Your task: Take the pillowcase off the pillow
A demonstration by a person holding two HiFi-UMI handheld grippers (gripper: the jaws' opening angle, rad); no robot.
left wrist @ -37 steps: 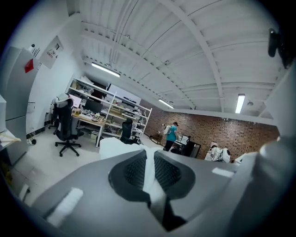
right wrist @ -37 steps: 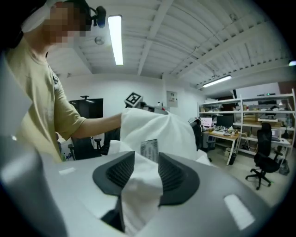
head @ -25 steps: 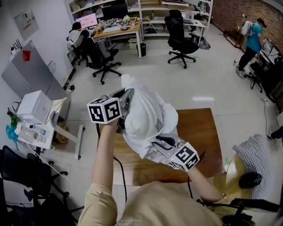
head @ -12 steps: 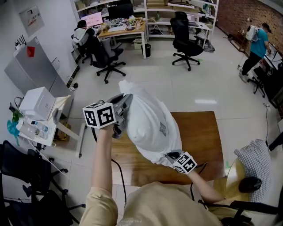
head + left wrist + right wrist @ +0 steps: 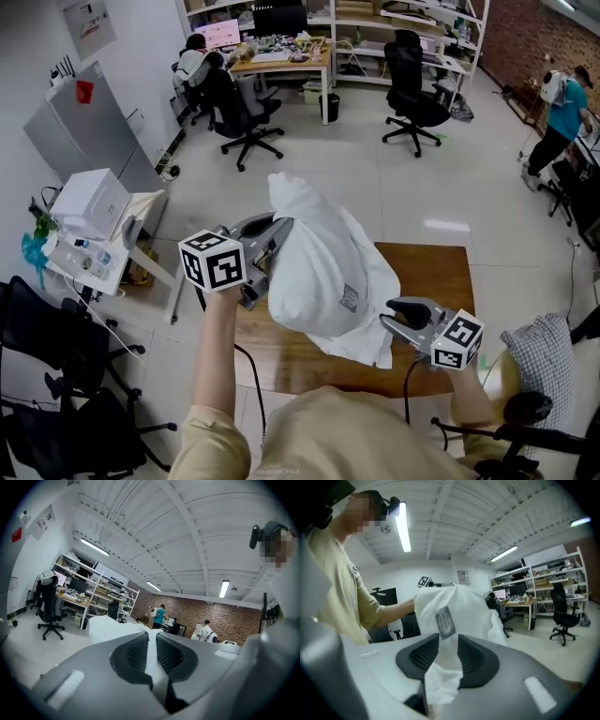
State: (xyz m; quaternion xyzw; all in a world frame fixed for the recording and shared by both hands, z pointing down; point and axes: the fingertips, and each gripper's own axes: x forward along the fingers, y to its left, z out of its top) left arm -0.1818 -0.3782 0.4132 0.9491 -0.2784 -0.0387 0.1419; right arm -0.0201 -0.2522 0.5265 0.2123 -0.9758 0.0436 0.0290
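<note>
Pillow (image 5: pixel 319 267), inside its pillowcase (image 5: pixel 364 339), is held up over the wooden desk (image 5: pixel 441 281). Left gripper (image 5: pixel 274 242): fingers clenched on a thin pillowcase fold, left side. Right gripper (image 5: pixel 397 315): fingers just opened wider, grasping the bunched near-right hem.

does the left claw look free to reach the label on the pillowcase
Probably not: the left claw is shut on the pillow's edge, holding it up; the label sits lower on the pillowcase, so it must let go first.
</note>
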